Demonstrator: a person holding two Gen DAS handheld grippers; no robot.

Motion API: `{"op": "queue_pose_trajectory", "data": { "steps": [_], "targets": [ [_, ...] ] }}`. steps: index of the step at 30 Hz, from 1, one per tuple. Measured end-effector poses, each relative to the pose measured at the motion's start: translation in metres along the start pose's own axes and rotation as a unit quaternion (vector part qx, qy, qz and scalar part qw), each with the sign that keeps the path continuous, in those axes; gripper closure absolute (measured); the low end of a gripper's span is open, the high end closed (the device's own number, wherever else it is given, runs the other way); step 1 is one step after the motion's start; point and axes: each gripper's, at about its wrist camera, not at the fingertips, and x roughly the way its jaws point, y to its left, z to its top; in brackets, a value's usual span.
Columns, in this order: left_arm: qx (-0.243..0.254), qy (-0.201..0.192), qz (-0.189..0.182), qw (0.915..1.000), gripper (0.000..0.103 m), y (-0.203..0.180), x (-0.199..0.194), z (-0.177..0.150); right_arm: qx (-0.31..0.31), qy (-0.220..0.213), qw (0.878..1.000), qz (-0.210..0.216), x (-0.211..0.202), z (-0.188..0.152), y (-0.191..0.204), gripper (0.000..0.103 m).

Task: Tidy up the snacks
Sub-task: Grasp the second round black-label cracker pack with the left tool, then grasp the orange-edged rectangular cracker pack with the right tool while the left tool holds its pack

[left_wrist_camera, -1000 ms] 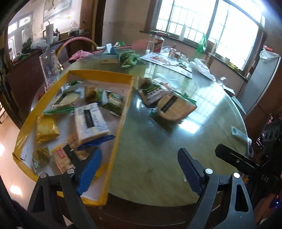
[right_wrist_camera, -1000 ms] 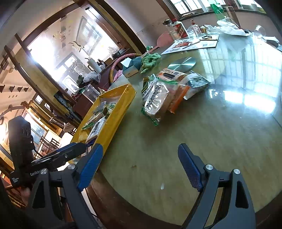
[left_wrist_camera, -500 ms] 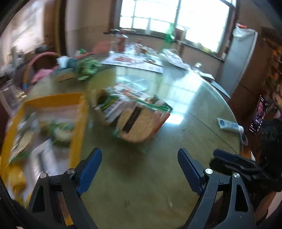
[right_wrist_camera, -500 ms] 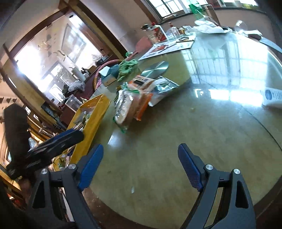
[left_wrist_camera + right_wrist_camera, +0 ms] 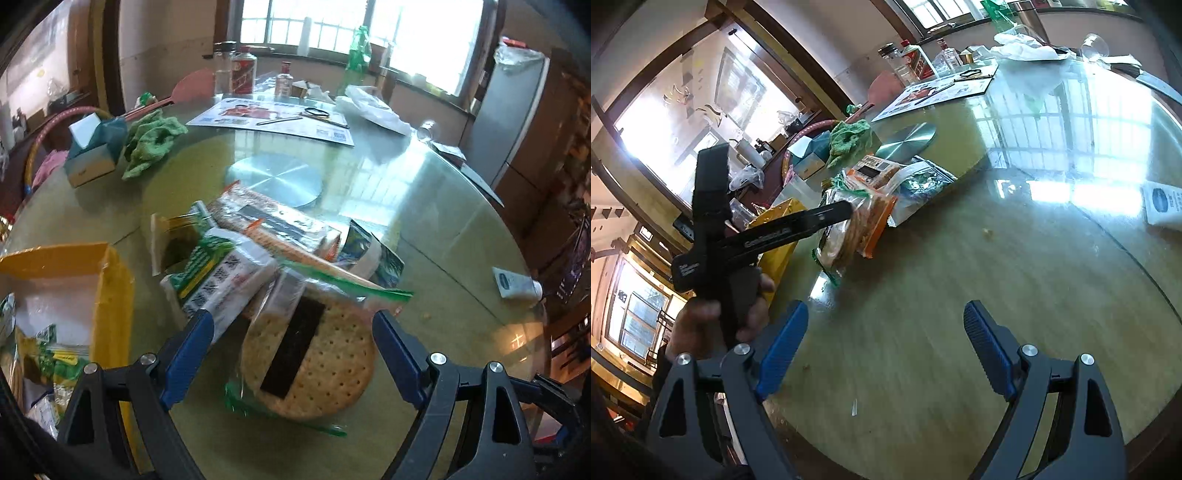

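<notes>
A pile of snack packets lies on the round glass table. Nearest is a clear bag of round crackers (image 5: 314, 358) with a black label; behind it sit a white and green packet (image 5: 221, 277), an orange-edged cracker pack (image 5: 273, 221) and a foil packet (image 5: 373, 251). My left gripper (image 5: 293, 354) hangs open just above the cracker bag, its blue pads either side of it. A yellow box (image 5: 110, 280) holding several packets stands at the left. In the right wrist view my right gripper (image 5: 886, 350) is open over bare table, with the pile (image 5: 857, 218) and the left gripper's body (image 5: 768, 232) ahead.
A metal disc (image 5: 275, 179) lies behind the pile, with a green cloth (image 5: 151, 140), a tissue box (image 5: 92, 151), a poster (image 5: 273, 118) and bottles (image 5: 243, 72) further back. A white tube (image 5: 515, 284) lies near the table's right edge. A hand (image 5: 716, 317) holds the left gripper.
My left gripper has swung right from over the yellow box to just above the cracker bag in the pile. The right gripper has turned a little and stays open over the table.
</notes>
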Motion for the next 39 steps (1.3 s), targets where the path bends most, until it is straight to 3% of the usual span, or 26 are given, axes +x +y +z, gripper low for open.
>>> {"op": "queue_pose_trajectory", "data": {
  "steps": [4, 9, 12, 21, 25, 29, 35, 39],
  "targets": [
    [0.026, 0.055, -0.033, 0.9976, 0.015, -0.016, 0.003, -0.009, 0.005, -0.001, 1.000, -0.004, 0.000, 0.000, -0.001, 0.016],
    [0.056, 0.070, -0.004, 0.9960, 0.015, -0.028, 0.009, -0.025, 0.016, -0.003, 1.000, -0.009, -0.002, 0.001, -0.008, 0.016],
    [0.029, 0.075, 0.001, 0.9968, 0.027, -0.020, 0.010, -0.027, 0.019, -0.004, 1.000, -0.013, -0.003, 0.002, -0.011, 0.016],
    [-0.018, 0.005, 0.025, 0.9995, 0.028, -0.016, -0.064, -0.071, 0.002, 0.008, 1.000, 0.000, 0.000, 0.001, -0.005, 0.024],
    [-0.074, -0.019, 0.014, 0.9970, 0.028, 0.000, -0.101, -0.089, -0.044, 0.025, 0.999, 0.011, 0.011, 0.005, 0.012, 0.025],
    [-0.108, -0.043, 0.031, 0.9927, 0.028, 0.020, -0.127, -0.096, -0.129, 0.049, 0.990, 0.027, 0.030, 0.020, 0.039, 0.025],
    [-0.138, -0.066, 0.041, 0.9874, 0.028, 0.039, -0.146, -0.100, -0.257, 0.049, 0.964, -0.050, 0.073, 0.066, 0.087, 0.025],
    [-0.144, -0.068, 0.041, 0.9864, 0.028, 0.046, -0.149, -0.106, -0.289, 0.063, 0.951, -0.087, 0.117, 0.087, 0.093, 0.025]
  ]
}}
